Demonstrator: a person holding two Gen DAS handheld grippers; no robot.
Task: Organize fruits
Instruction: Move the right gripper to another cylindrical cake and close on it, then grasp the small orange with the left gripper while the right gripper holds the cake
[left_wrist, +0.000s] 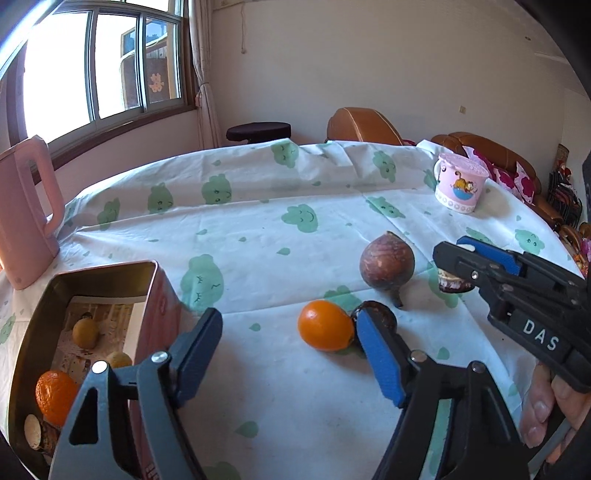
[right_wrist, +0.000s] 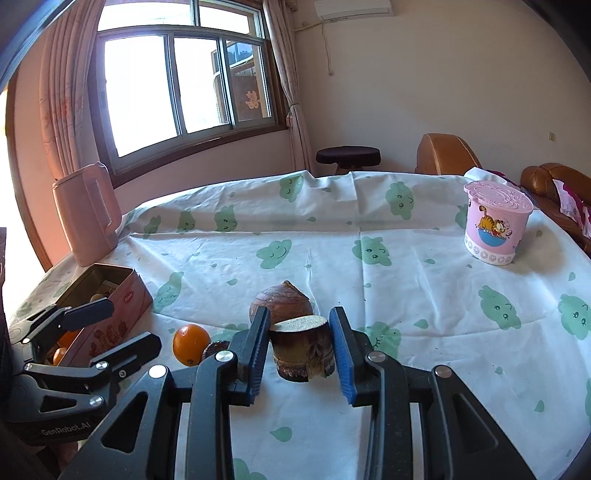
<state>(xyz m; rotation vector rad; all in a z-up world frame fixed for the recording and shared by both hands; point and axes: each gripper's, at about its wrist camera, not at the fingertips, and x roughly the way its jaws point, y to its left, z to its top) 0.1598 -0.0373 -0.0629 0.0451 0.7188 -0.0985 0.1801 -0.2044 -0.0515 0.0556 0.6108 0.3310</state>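
Note:
An orange (left_wrist: 325, 325) lies on the tablecloth between the fingers of my left gripper (left_wrist: 291, 347), close to the right finger; the jaws stand open and do not touch it. A small dark fruit (left_wrist: 382, 315) sits just behind that finger. Farther back rests a large brown round fruit (left_wrist: 387, 264). My right gripper (right_wrist: 300, 350) is shut on a cut brown chunk (right_wrist: 301, 347) with a pale top face. The open pink tin (left_wrist: 147, 266) at the left holds an orange (left_wrist: 55, 397) and two small yellowish fruits (left_wrist: 85, 332).
A pink kettle (left_wrist: 26, 214) stands behind the tin at the table's left edge. At the far right there is a pink lidded cup (right_wrist: 495, 225) with a cartoon cat. A brown sofa (right_wrist: 443, 153) and a dark stool (right_wrist: 349, 155) stand beyond the table.

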